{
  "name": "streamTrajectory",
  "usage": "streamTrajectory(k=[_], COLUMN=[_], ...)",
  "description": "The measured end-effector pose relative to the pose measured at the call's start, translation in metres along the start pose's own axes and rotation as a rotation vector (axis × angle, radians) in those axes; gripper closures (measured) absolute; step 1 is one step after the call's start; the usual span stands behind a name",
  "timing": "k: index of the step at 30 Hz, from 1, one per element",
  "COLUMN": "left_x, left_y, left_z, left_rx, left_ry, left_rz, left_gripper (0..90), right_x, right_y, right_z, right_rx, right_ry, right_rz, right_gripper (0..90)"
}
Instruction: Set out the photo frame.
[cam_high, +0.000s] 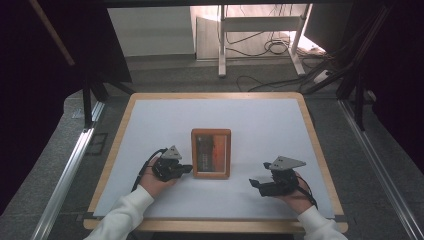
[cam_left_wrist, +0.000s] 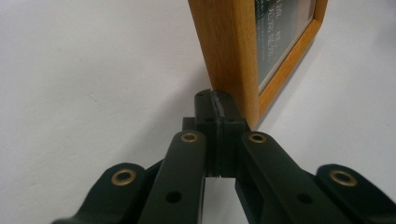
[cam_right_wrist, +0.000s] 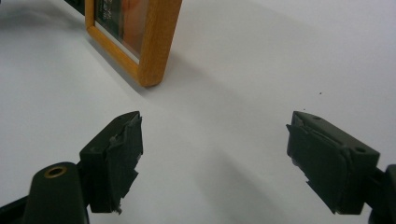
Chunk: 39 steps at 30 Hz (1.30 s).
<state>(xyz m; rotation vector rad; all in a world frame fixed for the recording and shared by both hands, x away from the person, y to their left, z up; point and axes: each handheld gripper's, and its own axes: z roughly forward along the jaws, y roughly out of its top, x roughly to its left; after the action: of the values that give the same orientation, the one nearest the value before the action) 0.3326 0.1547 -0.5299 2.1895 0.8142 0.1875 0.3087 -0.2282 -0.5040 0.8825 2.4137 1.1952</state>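
A wooden table (cam_high: 116, 150) with a white mat (cam_high: 260, 125) over its top carries everything here, and the picture frame (cam_high: 211, 153) lying flat near the middle of the mat serves as the landmark. The frame is of orange-brown wood around a dark printed picture, and its long sides run away from the person. Just left of the frame, at its near left corner, sits the left gripper (cam_high: 187, 168), held in the person's left hand (cam_high: 152, 181), which comes out of a white sleeve (cam_high: 122, 217). In the left gripper view the two black jaws are pressed flat together with nothing between them, and their joined tip (cam_left_wrist: 219, 109) lies against the frame's (cam_left_wrist: 233, 56) wooden corner, touching it or all but touching it. To the right of the frame and a little nearer the person, clear of it, is the right gripper (cam_high: 256, 183), held in the right hand (cam_high: 295, 192). In the right gripper view its jaws stand wide apart over bare mat (cam_right_wrist: 261, 56), gripping nothing, and the frame's (cam_right_wrist: 156, 42) corner lies well beyond the left jaw.
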Motion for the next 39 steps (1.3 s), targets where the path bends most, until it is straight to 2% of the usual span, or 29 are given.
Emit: streamTrajectory(k=[10,16,20,26,29,31,33,36,39], left_x=[0.002,0.007,0.009,0.015,0.019,0.020,0.022,0.023,0.024], left_y=[-0.001,-0.003,-0.004,-0.011,-0.016,-0.019,-0.022,-0.026,-0.030], left_z=[0.000,-0.007,-0.014,-0.025,-0.031,-0.036,-0.040,-0.044,-0.047], left_rx=[-0.004,-0.023,-0.056,-0.090,-0.092,-0.102,-0.113,-0.114,-0.111], left_ry=[-0.006,0.032,0.056,0.098,0.133,0.157,0.163,0.173,0.178], left_rz=[-0.004,-0.018,-0.030,-0.060,-0.082,-0.117,-0.147,-0.170,-0.189], left_gripper=[89.7,89.7,89.5,82.2,69.7,58.7,47.6,40.2,36.6], right_x=[-0.002,-0.004,-0.004,-0.006,-0.006,-0.007,-0.010,-0.018,-0.030], right_y=[0.000,0.000,-0.001,-0.003,-0.004,-0.005,-0.006,-0.008,-0.011], right_z=[0.001,0.002,0.002,0.002,0.001,0.000,-0.001,-0.002,-0.002], right_rx=[-0.002,-0.004,-0.005,0.003,0.006,0.006,0.005,0.000,0.001], right_ry=[0.005,0.010,0.013,0.008,0.003,-0.001,-0.012,-0.045,-0.092], right_rz=[0.012,0.011,0.015,0.011,0.009,0.017,0.039,0.072,0.111], right_gripper=[18.1,18.0,17.9,17.7,17.4,16.5,15.7,15.2,14.5])
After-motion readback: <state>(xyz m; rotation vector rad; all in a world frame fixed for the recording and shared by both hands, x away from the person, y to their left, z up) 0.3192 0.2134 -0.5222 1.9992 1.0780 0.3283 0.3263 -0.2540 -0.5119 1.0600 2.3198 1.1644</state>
